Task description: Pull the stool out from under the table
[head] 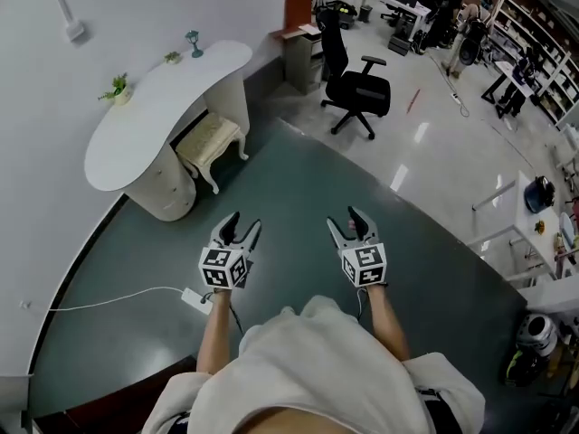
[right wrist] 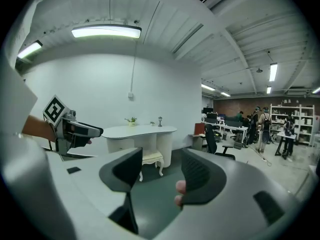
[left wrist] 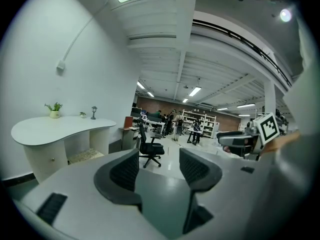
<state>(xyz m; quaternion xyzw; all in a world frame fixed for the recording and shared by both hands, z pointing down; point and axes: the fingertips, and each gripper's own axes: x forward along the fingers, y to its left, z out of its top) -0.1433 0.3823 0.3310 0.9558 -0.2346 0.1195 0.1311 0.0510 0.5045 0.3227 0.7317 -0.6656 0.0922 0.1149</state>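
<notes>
The step in hand looks like the approach. The left gripper (head: pixel 244 222) and the right gripper (head: pixel 345 219) are held out side by side over the dark green floor (head: pixel 298 197). Both have their jaws apart with nothing between them, and both are well apart from the goal.

The cream stool (head: pixel 210 143), with a quilted cushion and curved carved legs, stands far and to the left. It is tucked under the white kidney-shaped surface (head: pixel 163 107) against the wall, between that surface's rounded pedestal and its far support. Its near edge and front legs stick out from beneath.

The next move, I judge, calls for closing in on the stool and lowering one or both grippers to its seat rim or a leg. They would clamp there, then draw it straight out onto the open floor. The stool looks light, and its slim legs may catch or tip if it is pulled from high up.
</notes>
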